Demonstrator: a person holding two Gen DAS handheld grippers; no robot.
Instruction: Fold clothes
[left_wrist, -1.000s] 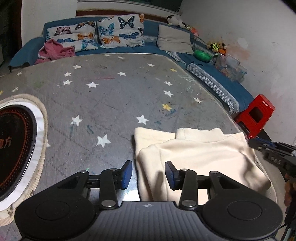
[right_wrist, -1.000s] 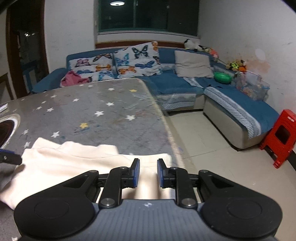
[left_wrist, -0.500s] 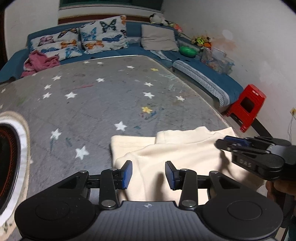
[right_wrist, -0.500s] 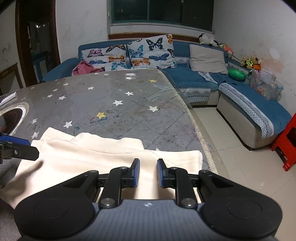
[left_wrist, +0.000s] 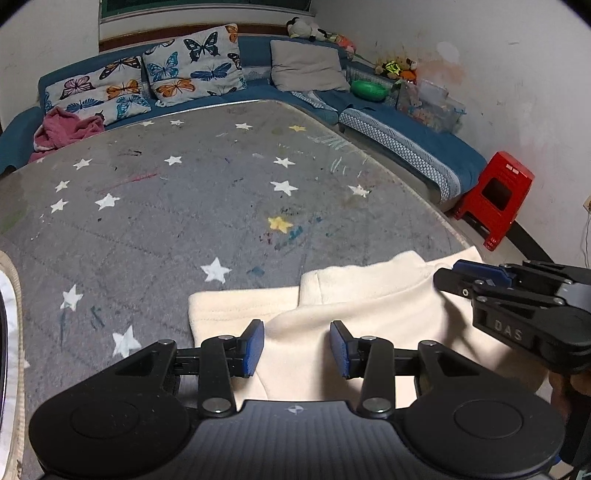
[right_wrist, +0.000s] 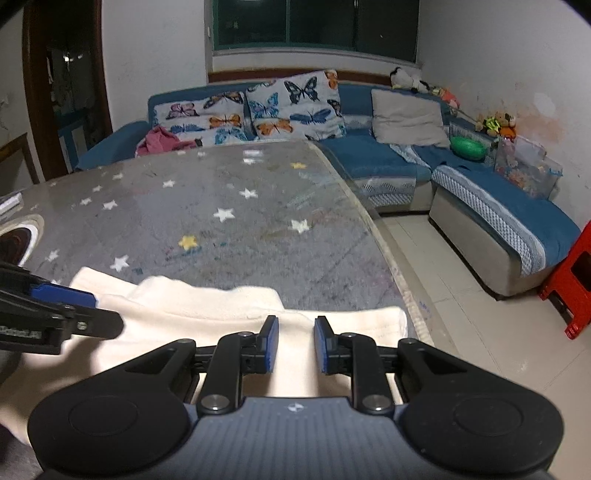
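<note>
Mid-fold: both the left gripper (left_wrist: 296, 345) and right gripper (right_wrist: 295, 345) hover spread, empty, over the cream sweatshirt (left_wrist: 369, 314) (partly folded); next, pinch its six-o'clock hem.

The cream garment's (left_wrist: 369, 306) near part is hidden behind the left gripper's (left_wrist: 296, 345) body, and its right edge behind the right gripper (left_wrist: 454, 277). A round dark mat (right_wrist: 16, 240) is cut off at the left edge. The sofa toys (right_wrist: 495, 123) are too small to identify.
</note>
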